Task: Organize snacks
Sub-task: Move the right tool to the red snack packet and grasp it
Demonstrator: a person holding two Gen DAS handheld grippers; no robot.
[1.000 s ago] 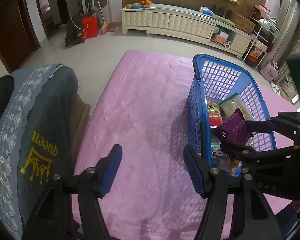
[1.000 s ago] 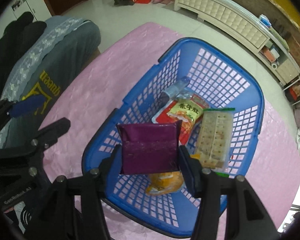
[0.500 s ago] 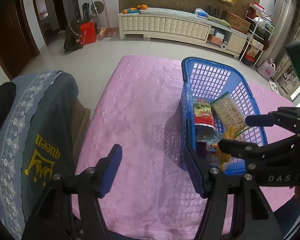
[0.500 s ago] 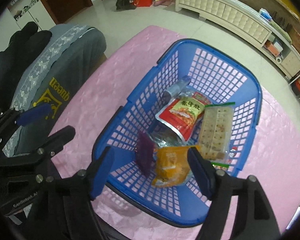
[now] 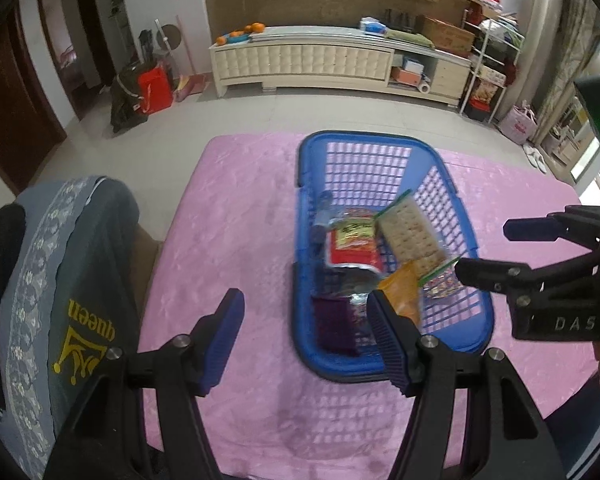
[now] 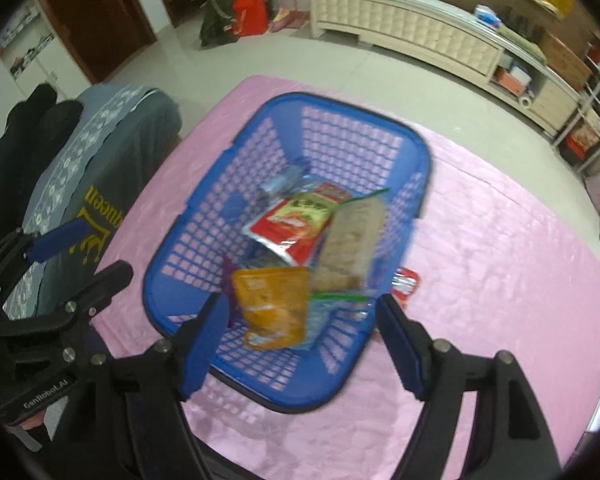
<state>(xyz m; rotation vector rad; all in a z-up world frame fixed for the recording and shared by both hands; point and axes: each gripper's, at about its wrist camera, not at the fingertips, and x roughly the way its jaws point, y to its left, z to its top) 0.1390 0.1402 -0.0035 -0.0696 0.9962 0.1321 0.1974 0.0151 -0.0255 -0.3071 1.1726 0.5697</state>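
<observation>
A blue lattice basket [image 5: 356, 135] [image 6: 300, 98] stands on the pink tablecloth [image 5: 236, 208]. In it lie a purple packet [image 5: 334, 326] [image 6: 227, 276] against the near left wall, an orange packet [image 6: 272, 304], a red packet [image 6: 296, 220], a cracker pack [image 6: 352, 240] and a small bottle [image 6: 284, 178]. Above the basket's near end hovers my right gripper [image 6: 302, 300] [image 5: 484, 249], open and empty. My left gripper [image 5: 304, 298] [image 6: 110, 246] is open too, holding nothing, over the cloth beside the basket's left wall.
A chair draped with a grey "queen" garment [image 5: 72, 280] stands close at the table's left edge. A small red-and-white packet [image 6: 406, 284] shows at the basket's right wall. Bare pink cloth lies on both sides of the basket. A white cabinet [image 5: 308, 64] lines the far wall.
The right gripper let go of the purple packet, which dropped into the basket's near end, and its jaws widened. Both grippers pulled back and rose away from the basket.
</observation>
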